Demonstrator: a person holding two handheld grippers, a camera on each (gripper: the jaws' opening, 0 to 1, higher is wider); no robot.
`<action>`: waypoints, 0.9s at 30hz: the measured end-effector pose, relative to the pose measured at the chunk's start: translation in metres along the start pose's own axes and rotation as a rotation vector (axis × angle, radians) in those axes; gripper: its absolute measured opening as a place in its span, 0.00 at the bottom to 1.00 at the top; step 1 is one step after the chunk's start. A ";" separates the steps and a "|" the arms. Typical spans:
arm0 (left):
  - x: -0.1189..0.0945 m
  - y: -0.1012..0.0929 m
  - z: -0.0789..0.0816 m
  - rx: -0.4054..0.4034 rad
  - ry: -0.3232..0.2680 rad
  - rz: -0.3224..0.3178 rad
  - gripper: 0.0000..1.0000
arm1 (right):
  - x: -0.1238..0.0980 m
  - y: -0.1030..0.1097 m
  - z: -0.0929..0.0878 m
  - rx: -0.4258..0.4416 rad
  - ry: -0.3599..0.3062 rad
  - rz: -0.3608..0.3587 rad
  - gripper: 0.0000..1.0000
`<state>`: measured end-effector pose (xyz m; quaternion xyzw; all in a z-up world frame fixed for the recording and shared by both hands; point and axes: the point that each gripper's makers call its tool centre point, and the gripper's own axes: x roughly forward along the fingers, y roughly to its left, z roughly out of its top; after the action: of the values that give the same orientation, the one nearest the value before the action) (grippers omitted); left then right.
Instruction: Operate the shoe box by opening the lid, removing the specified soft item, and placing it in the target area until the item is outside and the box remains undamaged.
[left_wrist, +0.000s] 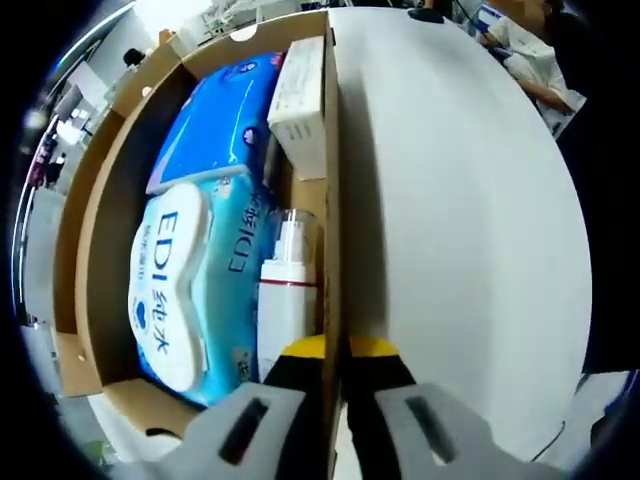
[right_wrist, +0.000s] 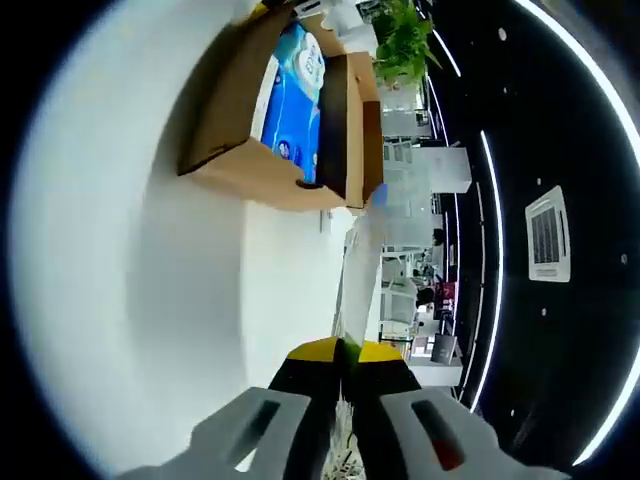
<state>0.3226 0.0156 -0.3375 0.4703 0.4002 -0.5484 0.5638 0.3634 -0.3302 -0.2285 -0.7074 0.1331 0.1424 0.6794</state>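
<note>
Two pairs of yellow-tipped jaws are in front of me. In the left gripper view my left gripper (left_wrist: 335, 352) has its jaws pinched nearly together on the upright cardboard wall of the shoe box (left_wrist: 100, 240), one tip inside and one outside. Just inside that wall, right ahead of the inner tip, a white pump bottle (left_wrist: 285, 290) with a red band lies along the side of the box. Beside it sits a light-blue soft pack of wipes (left_wrist: 185, 290) printed "EDI", with a white flap on top. Beyond it lies a darker blue soft pack (left_wrist: 225, 115), and a small white carton (left_wrist: 300, 105) rests against the same wall further along. Outside the wall spreads the white surface (left_wrist: 450, 220); a person (left_wrist: 535, 60) sits at its far edge.

In the right gripper view my right gripper (right_wrist: 342, 352) has its jaws closed tip to tip on nothing, above the white surface. Well ahead stands the open box with the blue packs inside, and a green plant (right_wrist: 405, 40) past it.
</note>
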 end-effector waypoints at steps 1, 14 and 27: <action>0.000 0.000 0.000 0.001 0.001 0.001 0.02 | 0.002 0.004 -0.002 0.001 0.004 0.010 0.00; 0.001 0.001 -0.001 -0.002 0.011 0.004 0.02 | 0.023 0.055 -0.003 -0.011 0.019 0.118 0.00; 0.001 0.000 -0.001 -0.004 0.007 0.004 0.02 | 0.022 0.080 -0.001 -0.038 0.012 0.202 0.00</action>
<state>0.3230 0.0164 -0.3386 0.4718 0.4022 -0.5447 0.5647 0.3531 -0.3340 -0.3106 -0.7041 0.2050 0.2085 0.6471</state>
